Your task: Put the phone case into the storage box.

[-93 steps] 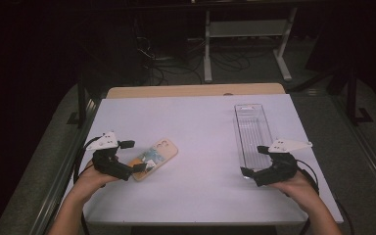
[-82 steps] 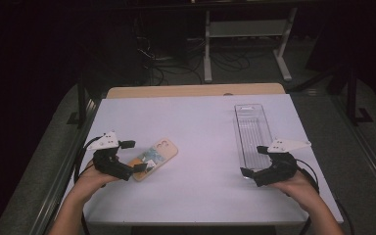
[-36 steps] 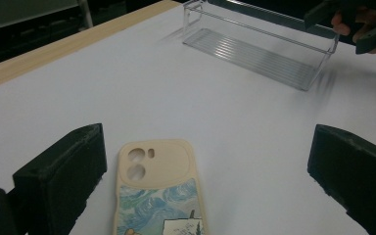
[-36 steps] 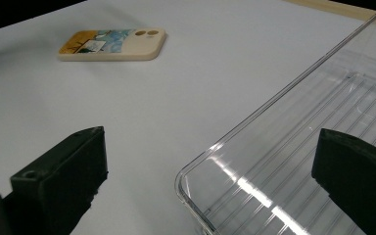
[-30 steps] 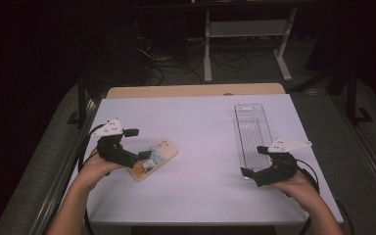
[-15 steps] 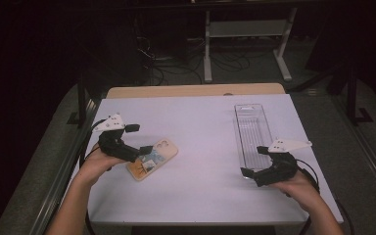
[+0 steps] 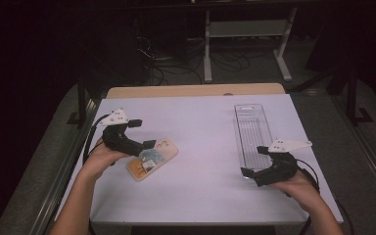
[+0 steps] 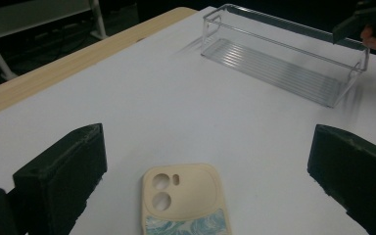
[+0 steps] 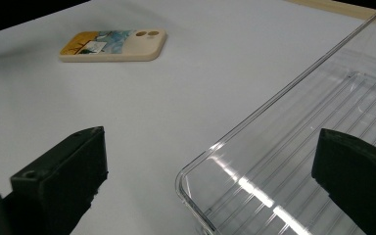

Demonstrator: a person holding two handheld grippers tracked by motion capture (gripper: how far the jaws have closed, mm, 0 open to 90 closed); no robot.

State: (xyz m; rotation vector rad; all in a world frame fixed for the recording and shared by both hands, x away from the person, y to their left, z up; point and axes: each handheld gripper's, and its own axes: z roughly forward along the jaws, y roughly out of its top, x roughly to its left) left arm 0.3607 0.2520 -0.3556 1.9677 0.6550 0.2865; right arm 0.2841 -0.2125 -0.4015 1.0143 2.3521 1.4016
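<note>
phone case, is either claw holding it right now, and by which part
Neither. The left claw is open, its jaws standing to either side of the phone case without touching it. The right claw is open at the near end of the clear tray.

We are looking down on a white table top (image 7: 200, 127) that is stretching across the middle of the high view. A pale wooden strip (image 7: 191, 91) is running along its far edge, and it is showing again at the upper left of the left gripper view. Beyond it, a grey floor (image 7: 323, 98) is fading into darkness, where a tangle of cables (image 7: 161, 54) is lying just beside a white metal stand (image 7: 245, 29). We are also seeing a black post (image 7: 81, 98) standing at the table's far left corner and another post (image 7: 352, 93) standing off to the right.
</note>
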